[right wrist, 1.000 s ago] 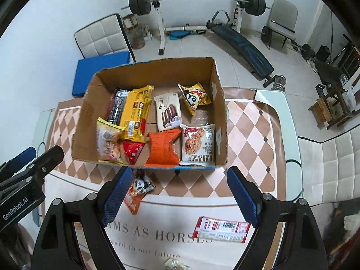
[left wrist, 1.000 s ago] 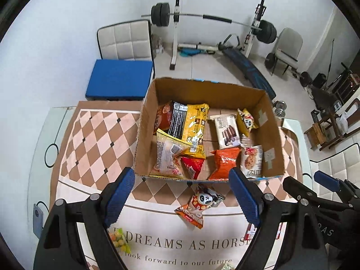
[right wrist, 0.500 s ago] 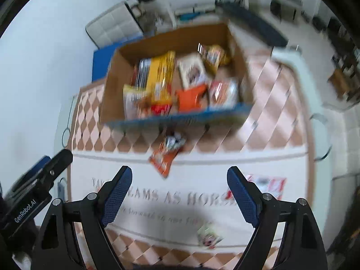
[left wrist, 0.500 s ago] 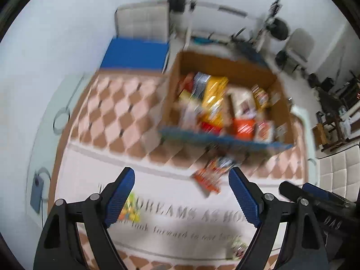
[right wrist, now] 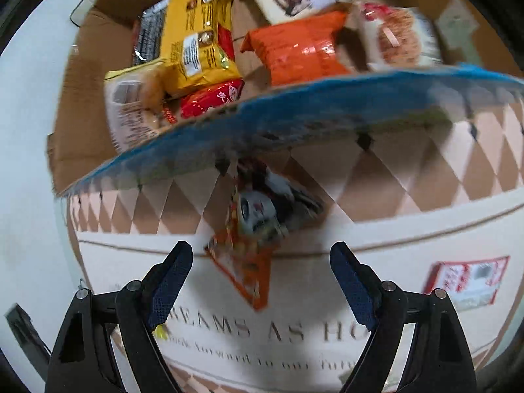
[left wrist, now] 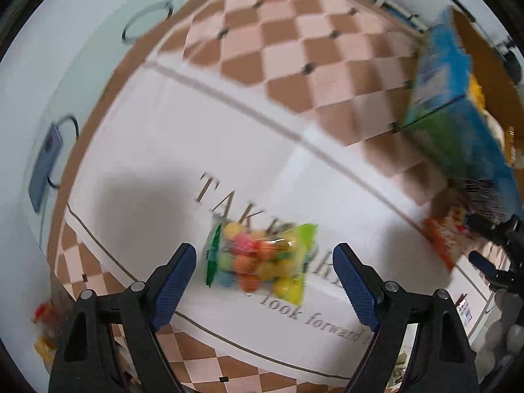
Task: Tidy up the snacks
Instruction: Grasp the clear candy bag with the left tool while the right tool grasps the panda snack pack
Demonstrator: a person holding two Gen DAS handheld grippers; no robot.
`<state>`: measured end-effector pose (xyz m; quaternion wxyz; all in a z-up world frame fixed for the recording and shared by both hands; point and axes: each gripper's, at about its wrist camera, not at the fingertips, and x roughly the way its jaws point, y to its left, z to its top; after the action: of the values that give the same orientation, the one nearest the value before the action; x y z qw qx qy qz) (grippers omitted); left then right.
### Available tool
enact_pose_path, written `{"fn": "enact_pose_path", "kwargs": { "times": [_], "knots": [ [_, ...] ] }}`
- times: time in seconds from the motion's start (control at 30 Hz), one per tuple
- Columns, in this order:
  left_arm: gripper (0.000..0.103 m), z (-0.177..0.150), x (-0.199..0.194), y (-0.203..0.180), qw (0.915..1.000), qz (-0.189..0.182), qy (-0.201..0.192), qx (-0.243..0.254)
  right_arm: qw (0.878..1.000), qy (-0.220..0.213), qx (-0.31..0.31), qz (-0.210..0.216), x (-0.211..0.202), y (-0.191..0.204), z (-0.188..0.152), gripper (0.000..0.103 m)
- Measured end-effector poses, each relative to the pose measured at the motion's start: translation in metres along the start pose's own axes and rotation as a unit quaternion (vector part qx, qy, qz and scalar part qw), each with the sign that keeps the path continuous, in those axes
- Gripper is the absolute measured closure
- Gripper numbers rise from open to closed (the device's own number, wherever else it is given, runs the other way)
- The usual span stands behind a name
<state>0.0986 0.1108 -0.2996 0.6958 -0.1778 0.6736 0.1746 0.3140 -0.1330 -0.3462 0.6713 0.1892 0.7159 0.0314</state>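
A clear bag of coloured candy balls (left wrist: 262, 258) with green ends lies on the white printed tablecloth (left wrist: 183, 150). My left gripper (left wrist: 263, 273) hangs just above it, open, with the bag between its blue pads, apart from both. An orange snack bag with a panda face (right wrist: 255, 226) lies in front of the cardboard box (right wrist: 294, 108). My right gripper (right wrist: 262, 276) is open above the bag's near corner, nothing pressed. The box holds several snack packs, among them a yellow one (right wrist: 196, 32) and an orange one (right wrist: 294, 49).
A red and white packet (right wrist: 465, 281) lies on the cloth to the right. The box's blue front wall (left wrist: 458, 121) stands at the right of the left wrist view. A grey device with a cable (left wrist: 44, 167) sits on the glass table edge. More snacks lie at the lower left (left wrist: 46, 327).
Both grippers have dropped close to the table. The left one moved over the candy bag, the right one over the panda bag; the box now fills the right view's top. Jaws stayed wide.
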Motion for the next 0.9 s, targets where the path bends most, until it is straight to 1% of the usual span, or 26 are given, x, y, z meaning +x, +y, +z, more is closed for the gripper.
{"fn": "enact_pose_path", "kwargs": {
  "times": [0.07,0.1,0.13,0.17,0.23,0.3,0.5,0.6,0.63,0.67,0.7,0.77,0.83,0.9],
  "knots": [
    [0.018,0.0,0.012,0.007,0.9997,-0.009,0.021,-0.011,1.0,0.005,-0.001,0.003,0.011,0.004,0.005,0.025],
    [0.018,0.0,0.02,0.009,0.9991,-0.018,0.036,-0.015,1.0,0.008,-0.003,0.001,0.016,0.005,0.006,0.038],
    [0.018,0.0,0.026,0.01,0.9983,-0.025,0.049,-0.018,1.0,0.014,-0.008,-0.004,0.022,0.007,0.007,0.055],
    [0.018,0.0,0.032,0.01,0.9975,-0.03,0.06,-0.02,1.0,0.019,-0.01,-0.006,0.025,0.008,0.006,0.058],
    [0.018,0.001,0.043,0.009,0.9965,-0.03,0.076,-0.016,1.0,0.016,-0.018,-0.005,0.027,0.008,0.003,0.06],
    [0.018,0.003,0.05,0.005,0.9967,-0.021,0.078,-0.005,0.999,0.023,-0.032,-0.011,0.027,0.007,-0.003,0.062],
    [0.016,-0.001,0.067,-0.008,0.995,0.024,0.085,0.046,0.997,0.058,-0.056,-0.012,0.023,-0.001,-0.034,0.062],
    [0.019,-0.01,0.065,-0.006,0.9958,0.016,0.071,0.055,0.996,0.073,-0.053,-0.008,0.026,-0.006,-0.049,0.062],
    [0.023,-0.014,0.064,-0.005,0.9959,0.01,0.068,0.059,0.996,0.076,-0.053,-0.009,0.027,-0.006,-0.053,0.062],
    [0.024,-0.014,0.064,-0.004,0.9959,0.009,0.067,0.06,0.996,0.077,-0.054,-0.01,0.028,-0.006,-0.055,0.062],
    [0.028,-0.019,0.063,-0.003,0.9956,0.009,0.067,0.065,0.995,0.077,-0.055,-0.01,0.029,-0.005,-0.059,0.062],
    [0.045,-0.025,0.059,-0.004,0.9953,0.009,0.065,0.072,0.995,0.076,-0.057,-0.01,0.03,-0.002,-0.066,0.064],
    [0.046,-0.036,0.056,-0.002,0.9946,-0.008,0.075,0.071,0.995,0.073,-0.061,-0.01,0.031,0.004,-0.072,0.065],
    [0.047,-0.045,0.056,-0.005,0.9939,-0.017,0.084,0.069,0.995,0.071,-0.064,-0.004,0.03,0.006,-0.076,0.066]
  ]
}}
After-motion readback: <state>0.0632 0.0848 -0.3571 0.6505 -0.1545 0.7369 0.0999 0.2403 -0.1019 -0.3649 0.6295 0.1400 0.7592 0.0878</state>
